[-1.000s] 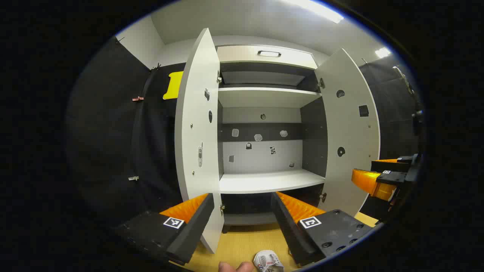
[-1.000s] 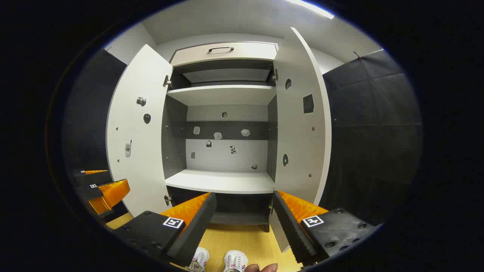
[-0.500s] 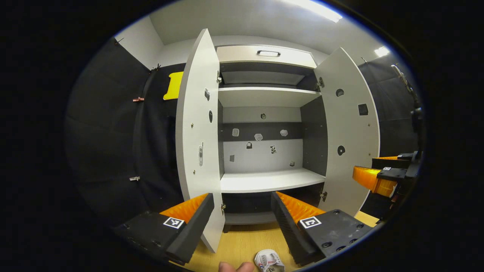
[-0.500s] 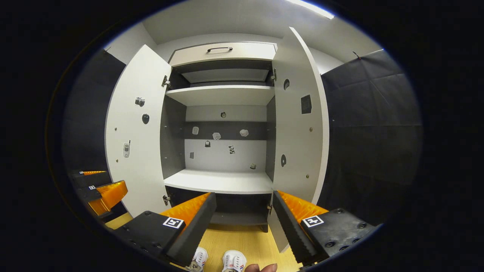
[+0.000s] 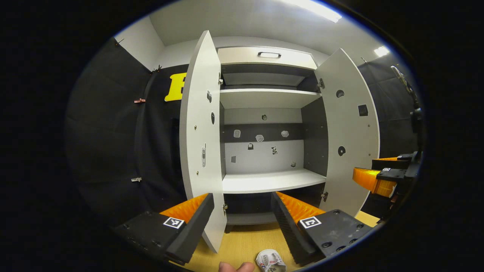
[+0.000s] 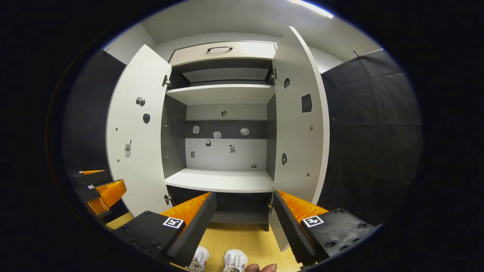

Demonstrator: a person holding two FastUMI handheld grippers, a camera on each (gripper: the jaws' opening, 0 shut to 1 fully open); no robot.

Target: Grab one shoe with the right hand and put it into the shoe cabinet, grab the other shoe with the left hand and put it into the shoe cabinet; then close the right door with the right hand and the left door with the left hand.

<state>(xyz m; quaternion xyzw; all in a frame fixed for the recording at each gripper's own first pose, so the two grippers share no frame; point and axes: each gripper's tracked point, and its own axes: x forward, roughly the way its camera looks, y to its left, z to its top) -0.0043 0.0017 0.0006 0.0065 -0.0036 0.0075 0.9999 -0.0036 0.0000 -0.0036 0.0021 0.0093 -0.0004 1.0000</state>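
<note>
The white shoe cabinet [image 5: 264,181] [image 6: 223,180] stands ahead with both doors swung wide and bare shelves. Its left door [image 5: 200,151] [image 6: 136,132] and right door [image 5: 351,128] [image 6: 298,124] carry small stickers. Two small white shoes [image 6: 199,259] [image 6: 234,260] sit on the wooden floor at the bottom of the right gripper view; one shoe [image 5: 269,260] is at the bottom of the left gripper view. My left gripper [image 5: 242,211] is open and holds nothing. My right gripper [image 6: 244,211] is open and holds nothing, well above the shoes.
The other gripper shows at the right edge [image 5: 382,177] of the left gripper view and at the left edge [image 6: 100,190] of the right gripper view. A fingertip [image 5: 236,267] [image 6: 261,268] pokes in at the bottom. Black cloth walls flank the cabinet. The floor [image 6: 245,238] is light wood.
The left gripper view has shifted slightly, so the cabinet's left door sits a little further right. The right gripper view has barely moved. Both grippers stay open.
</note>
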